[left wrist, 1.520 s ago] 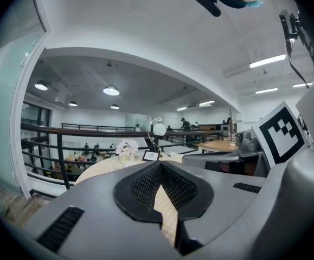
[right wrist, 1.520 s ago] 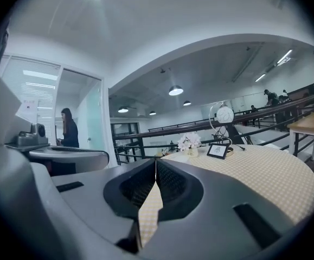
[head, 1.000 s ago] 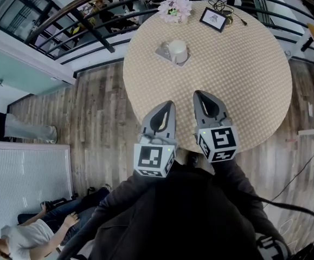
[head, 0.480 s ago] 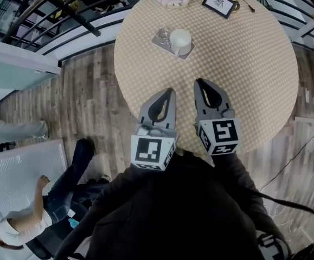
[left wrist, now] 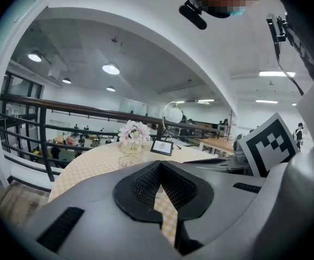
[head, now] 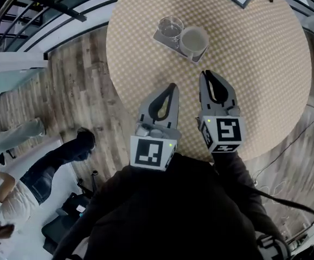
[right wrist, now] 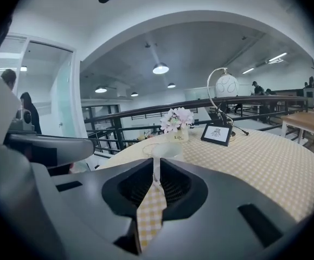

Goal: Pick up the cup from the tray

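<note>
A white cup stands on a small grey tray beside a clear glass, on a round table with a checked cloth. Both grippers hover over the table's near edge, short of the tray. My left gripper is shut and empty, below and left of the cup. Just below the cup is my right gripper, also shut and empty. In the right gripper view the cup sits straight ahead of the closed jaw tips. The left gripper view shows the glass beyond its jaws.
A vase of pink flowers, a framed picture and a globe lamp stand at the table's far side. A dark railing runs behind the table. People are on the floor at the left.
The table and tray have drawn closer in the head view, and both grippers now reach further over the table's edge. The people on the left have shifted.
</note>
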Tool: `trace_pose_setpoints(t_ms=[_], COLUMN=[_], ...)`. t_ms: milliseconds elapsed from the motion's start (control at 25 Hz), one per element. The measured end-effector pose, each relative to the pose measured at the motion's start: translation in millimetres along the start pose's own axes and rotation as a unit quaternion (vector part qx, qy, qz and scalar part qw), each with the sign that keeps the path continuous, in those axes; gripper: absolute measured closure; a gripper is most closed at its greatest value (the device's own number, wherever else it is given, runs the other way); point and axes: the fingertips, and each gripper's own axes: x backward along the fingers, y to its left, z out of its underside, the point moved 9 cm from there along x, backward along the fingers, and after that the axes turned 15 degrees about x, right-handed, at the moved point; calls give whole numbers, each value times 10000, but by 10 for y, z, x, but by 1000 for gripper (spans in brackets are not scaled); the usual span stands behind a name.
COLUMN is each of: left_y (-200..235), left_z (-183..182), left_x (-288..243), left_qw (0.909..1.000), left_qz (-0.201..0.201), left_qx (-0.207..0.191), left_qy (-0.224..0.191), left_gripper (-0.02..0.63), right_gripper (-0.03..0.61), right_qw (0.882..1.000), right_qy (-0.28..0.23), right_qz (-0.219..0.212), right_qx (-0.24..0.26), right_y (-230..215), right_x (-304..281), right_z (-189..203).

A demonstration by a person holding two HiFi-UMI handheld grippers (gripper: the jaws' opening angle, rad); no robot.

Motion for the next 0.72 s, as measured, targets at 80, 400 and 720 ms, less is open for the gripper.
trace_pose_setpoints(t_ms=[80, 400, 720], left_y=[150, 550, 797], left_z=[-3, 116, 223], left_x=[-118, -534, -767], left_qw=[9999, 9972, 9934], left_qz=[21, 102, 96], left_qx=[91, 469, 722], left_qy=[133, 572, 892], left_gripper=[609, 609, 609], right_gripper=[567, 256, 183], right_qw=[9999, 9990, 9965], right_qy=[22, 452, 717], right_qz=[104, 58, -118], right_qx=[-32, 7, 425], right_y=[-13, -78, -69], right_x=[-155, -769, -1172], right_z=[14, 173, 218])
